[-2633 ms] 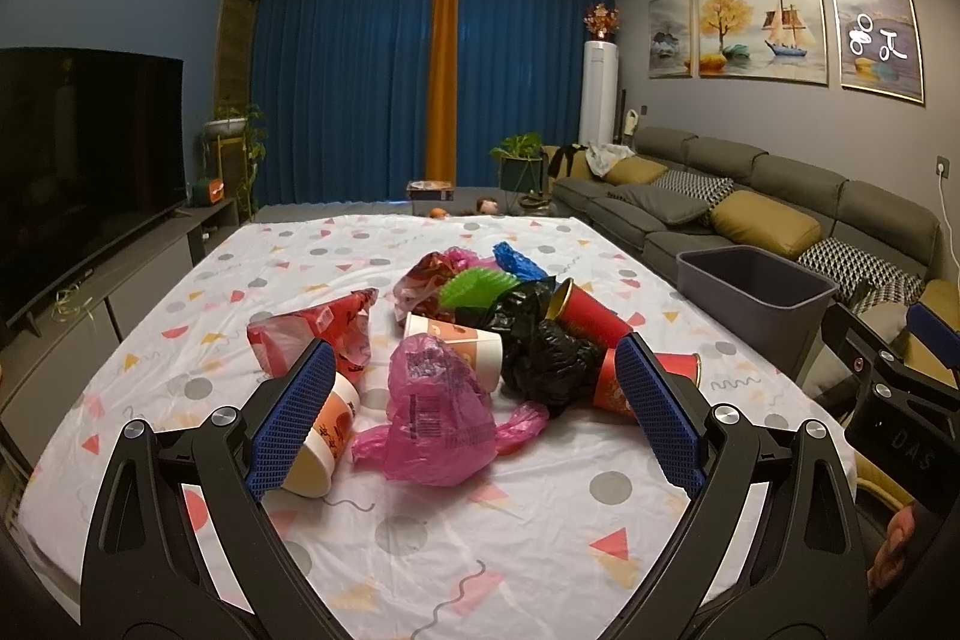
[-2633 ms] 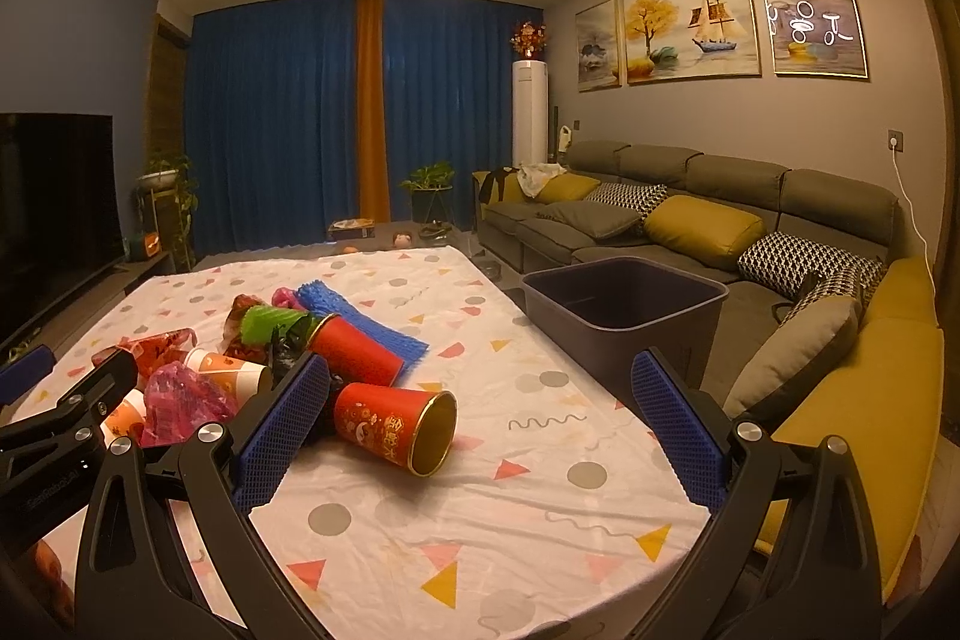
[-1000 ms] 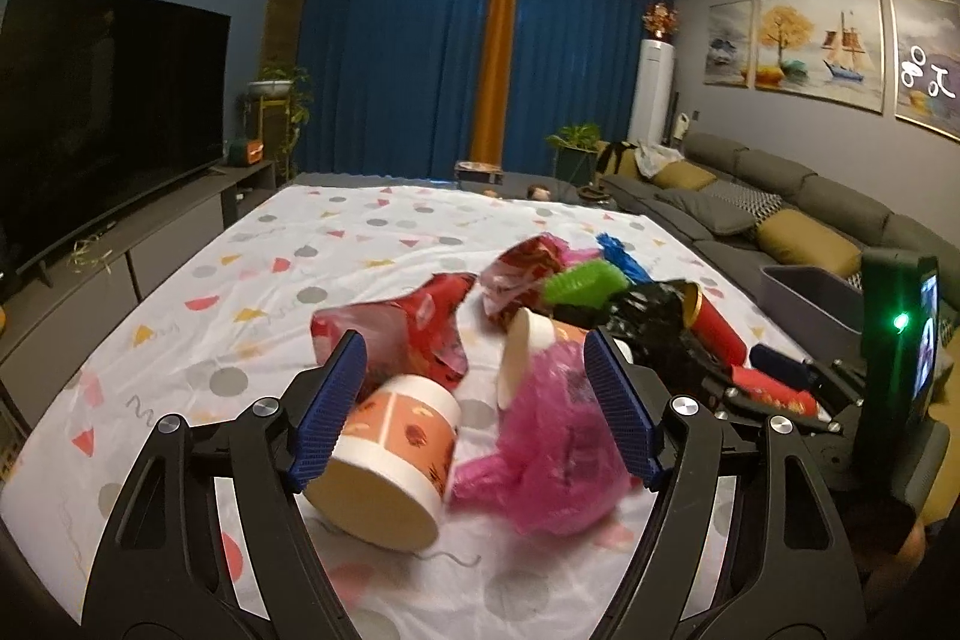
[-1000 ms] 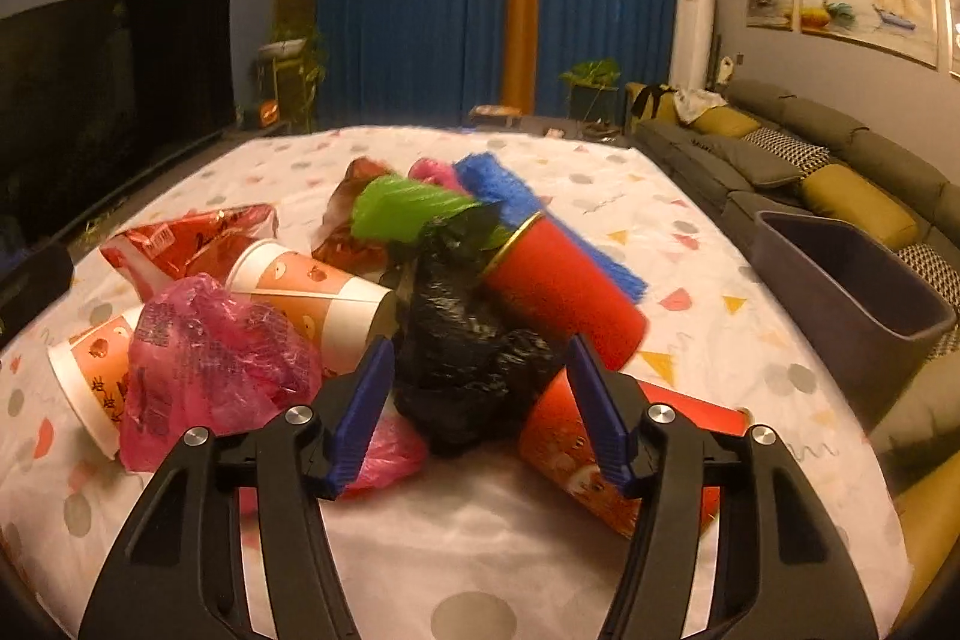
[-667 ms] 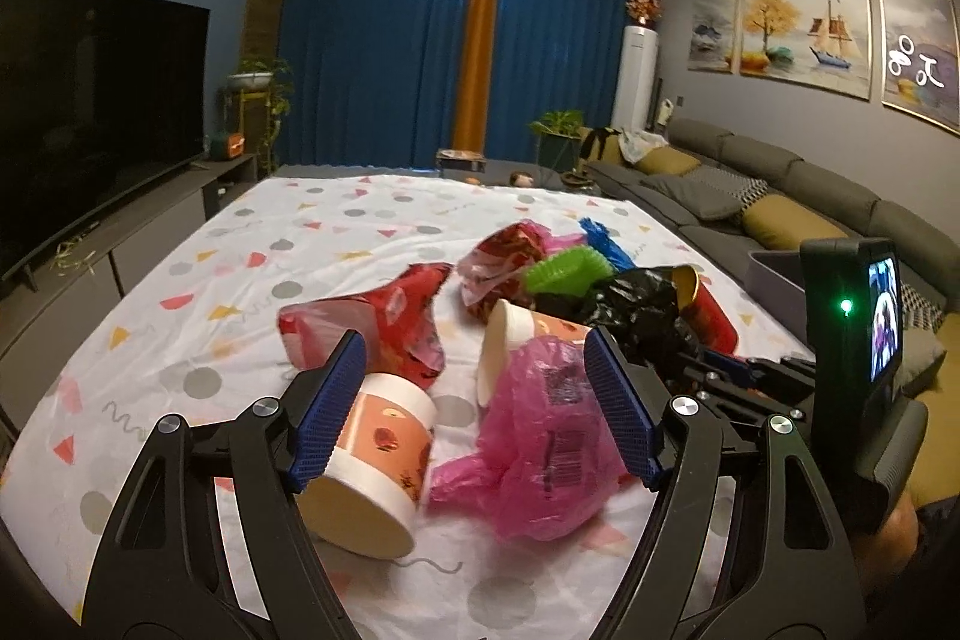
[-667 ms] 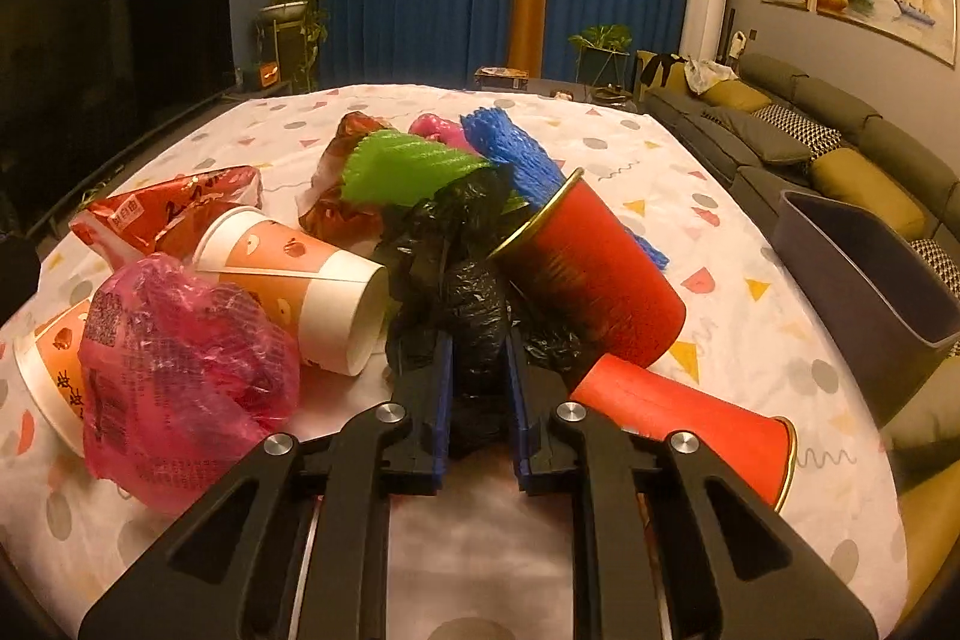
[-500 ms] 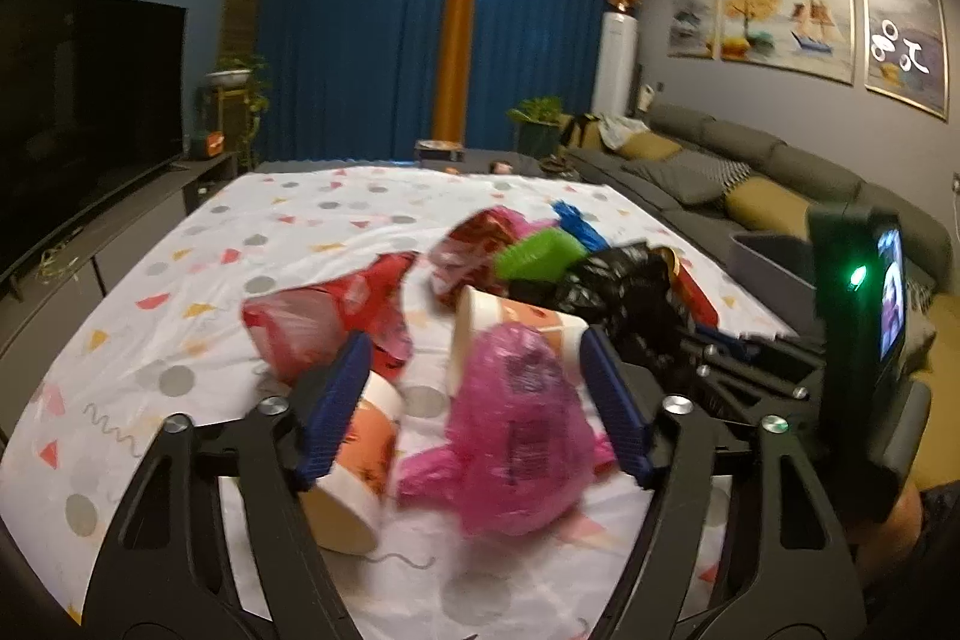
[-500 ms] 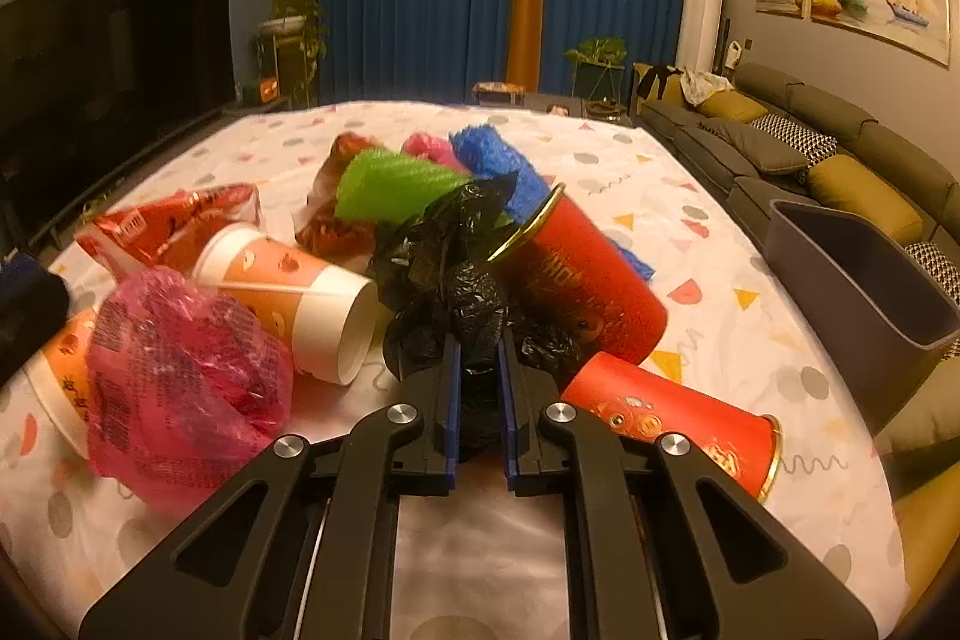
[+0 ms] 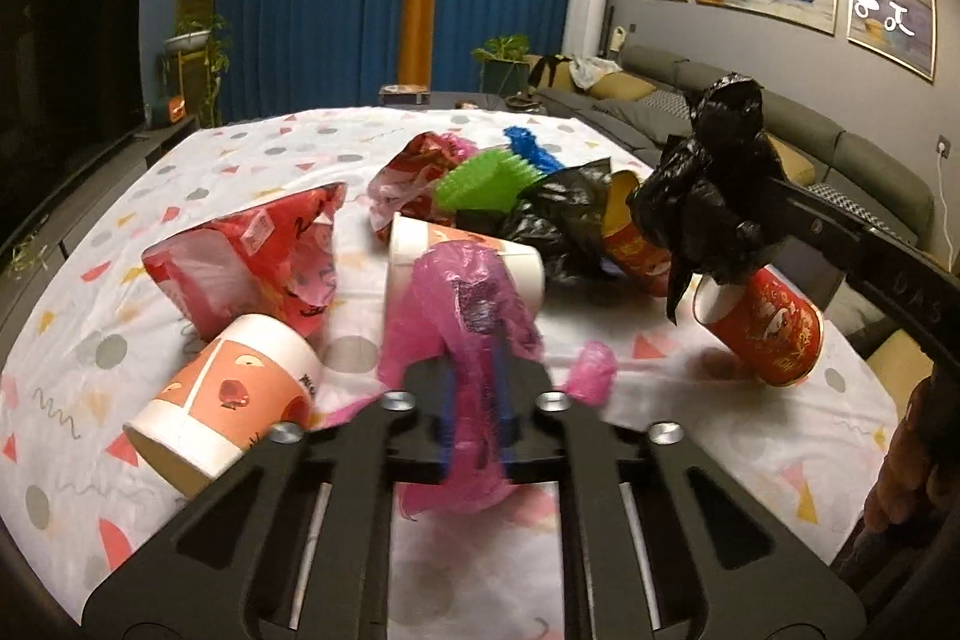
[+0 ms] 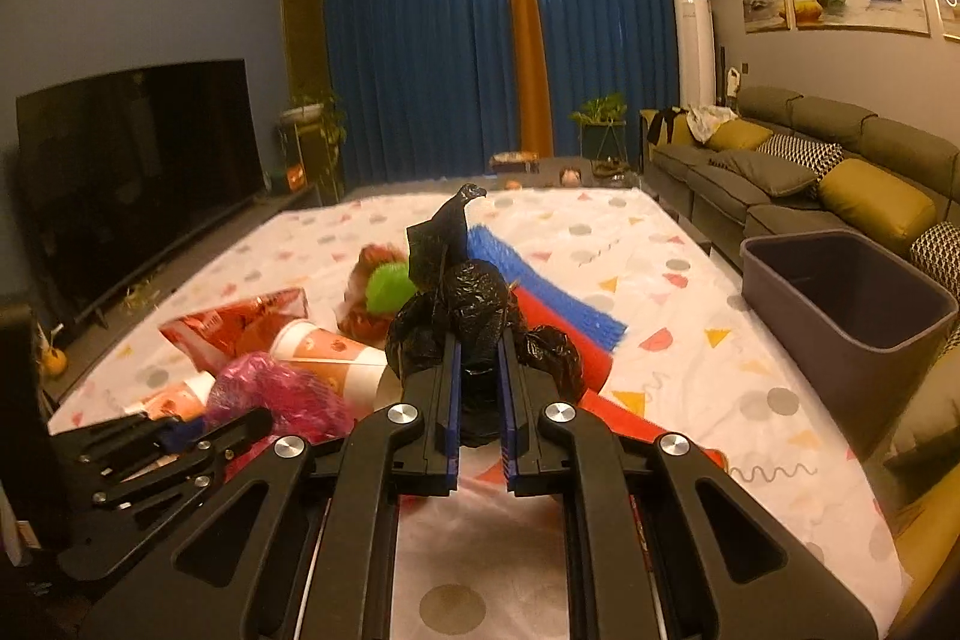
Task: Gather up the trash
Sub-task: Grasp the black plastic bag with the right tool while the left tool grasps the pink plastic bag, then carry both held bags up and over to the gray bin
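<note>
Nearest us, our left tool (image 9: pixel 474 415) has just been closing and now pinches the pink bag (image 9: pixel 465 316) lying on the bench (image 9: pixel 252 160), though blur there leaves us unsure how much film is caught. Our right tool (image 10: pixel 480 388) is clamped on the black bag (image 10: pixel 474 304), raised off the pile. Either thin bag could slip free or snag a red cup (image 9: pixel 765 325) before we reach the grey bin (image 10: pixel 852 298) beyond the bench edge.
</note>
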Available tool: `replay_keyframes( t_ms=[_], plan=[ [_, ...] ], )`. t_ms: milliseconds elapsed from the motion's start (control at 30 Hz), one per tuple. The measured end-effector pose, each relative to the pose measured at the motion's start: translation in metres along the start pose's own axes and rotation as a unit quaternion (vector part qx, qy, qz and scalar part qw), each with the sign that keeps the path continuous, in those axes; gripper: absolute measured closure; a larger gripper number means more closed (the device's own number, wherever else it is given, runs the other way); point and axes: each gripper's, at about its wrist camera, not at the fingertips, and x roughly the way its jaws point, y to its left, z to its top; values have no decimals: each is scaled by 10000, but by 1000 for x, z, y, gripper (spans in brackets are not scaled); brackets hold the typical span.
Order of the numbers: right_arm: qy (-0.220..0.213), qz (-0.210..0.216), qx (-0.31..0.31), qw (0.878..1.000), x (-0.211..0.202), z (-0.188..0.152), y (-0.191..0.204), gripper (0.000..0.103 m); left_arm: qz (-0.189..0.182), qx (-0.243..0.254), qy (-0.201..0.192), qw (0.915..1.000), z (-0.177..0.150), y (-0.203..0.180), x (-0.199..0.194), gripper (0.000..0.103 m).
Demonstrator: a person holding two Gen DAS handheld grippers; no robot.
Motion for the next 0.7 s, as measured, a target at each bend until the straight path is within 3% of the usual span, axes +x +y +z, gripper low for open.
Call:
replay_keyframes(
  t_ms=[300,700],
  plan=[
    [-342,115,289,9989,-36,7,-23,91,-41,-20,-634,9980,15,-9,-37,100],
    [-647,-239,476,9965,-75,3,-51,91,-283,106,-782,9965,22,-33,-47,100]
  ],
)
